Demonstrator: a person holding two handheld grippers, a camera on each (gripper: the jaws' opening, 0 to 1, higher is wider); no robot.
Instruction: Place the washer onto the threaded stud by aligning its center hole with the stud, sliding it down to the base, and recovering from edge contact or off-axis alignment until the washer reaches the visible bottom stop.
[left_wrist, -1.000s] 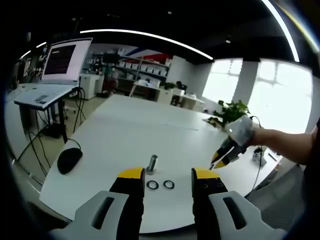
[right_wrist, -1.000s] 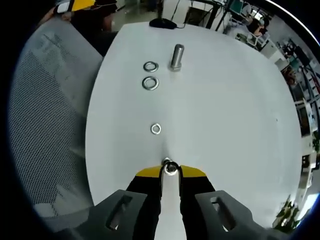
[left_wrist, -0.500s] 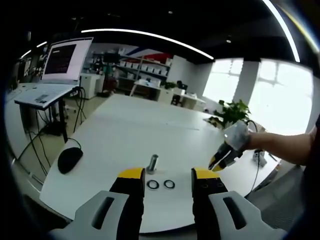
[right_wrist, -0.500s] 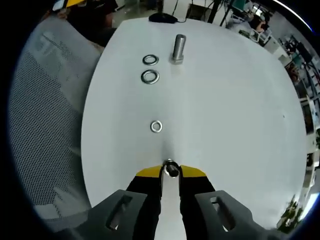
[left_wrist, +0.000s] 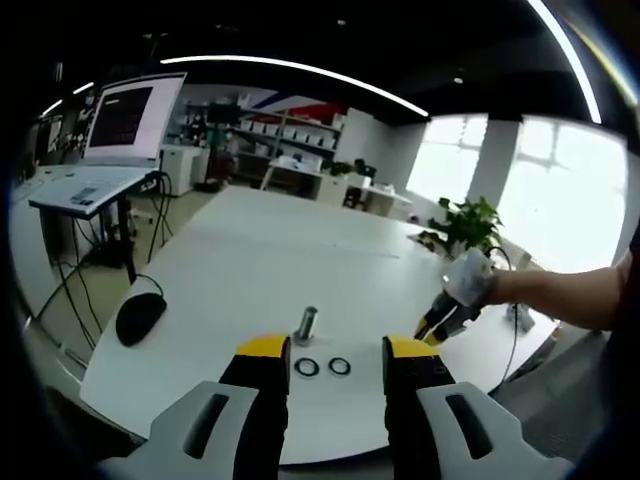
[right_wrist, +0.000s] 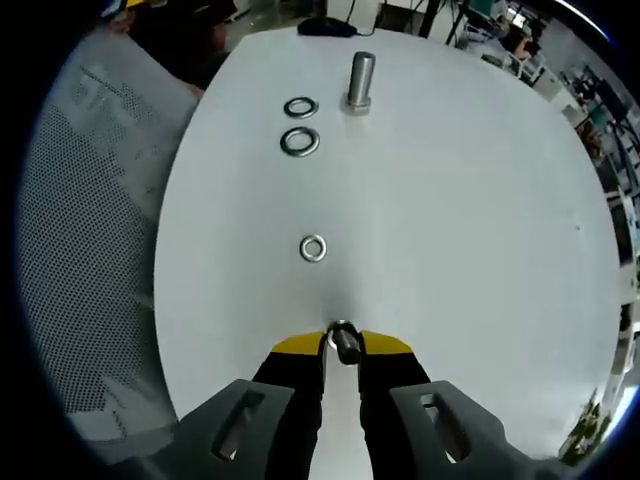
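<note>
Between the earlier pictures and this one, the right gripper (right_wrist: 342, 345) had lifted and edged toward the threaded stud (right_wrist: 360, 82), so that in the right gripper view the stud and the loose washers sat a little higher and the white table (right_wrist: 480, 230) filled more of the scene. Its yellow-tipped jaws were clenched on a washer (right_wrist: 343, 338), a small grey metal ring held on edge right at the fingertips, with part of its rim and centre hole showing above them. That held washer was well apart from the stud, which stood upright on its wider base near the far edge of the table.

Three more washers lay flat on the table: a single washer (right_wrist: 313, 248) between the jaws and the stud, and a pair of washers (right_wrist: 300, 142) lying just beside the stud's base, one behind the other. A dark computer mouse (right_wrist: 330, 27) lay beyond the stud.

In the left gripper view, the left gripper (left_wrist: 337, 357) hung above the near edge of the table (left_wrist: 250, 270) with its jaws released and nothing between them. The stud (left_wrist: 306, 325) and the pair of washers (left_wrist: 322, 367) appeared through that gap. The right gripper (left_wrist: 437, 328) came in from the right, held by a person's hand (left_wrist: 470, 280), its tips above the table to the right of the stud. The mouse (left_wrist: 139, 319) lay to the left, with a laptop (left_wrist: 110, 140) on a stand beyond.
</note>
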